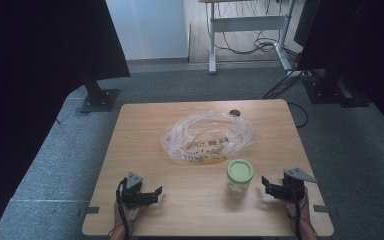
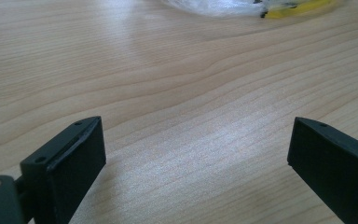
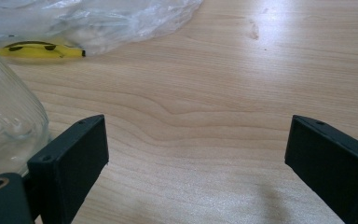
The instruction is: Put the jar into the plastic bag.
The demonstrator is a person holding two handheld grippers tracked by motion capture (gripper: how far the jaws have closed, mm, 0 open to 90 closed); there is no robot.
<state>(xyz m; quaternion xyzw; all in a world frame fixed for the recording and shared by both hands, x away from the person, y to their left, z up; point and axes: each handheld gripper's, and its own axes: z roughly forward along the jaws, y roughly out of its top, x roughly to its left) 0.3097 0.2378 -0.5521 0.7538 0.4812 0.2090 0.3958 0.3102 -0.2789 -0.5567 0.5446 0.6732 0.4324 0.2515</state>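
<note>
A clear glass jar (image 1: 239, 181) with a pale green lid stands upright near the table's front, right of centre. Its ribbed glass wall (image 3: 7, 121) fills the left edge of the right gripper view. Behind it lies a crumpled clear plastic bag (image 1: 207, 135) with a yellow strip at its near edge (image 3: 39, 50). My right gripper (image 1: 267, 186) rests open just right of the jar, jaws wide apart with bare wood between them. My left gripper (image 1: 155, 192) sits open at the front left, well apart from the jar, nothing between its jaws.
The wooden table (image 1: 140, 130) has bare room at its left and far right. A small dark disc (image 1: 235, 113) lies near the back edge. Beyond the table are grey carpet, a black stand base (image 1: 99, 100) and a desk frame with cables (image 1: 250, 30).
</note>
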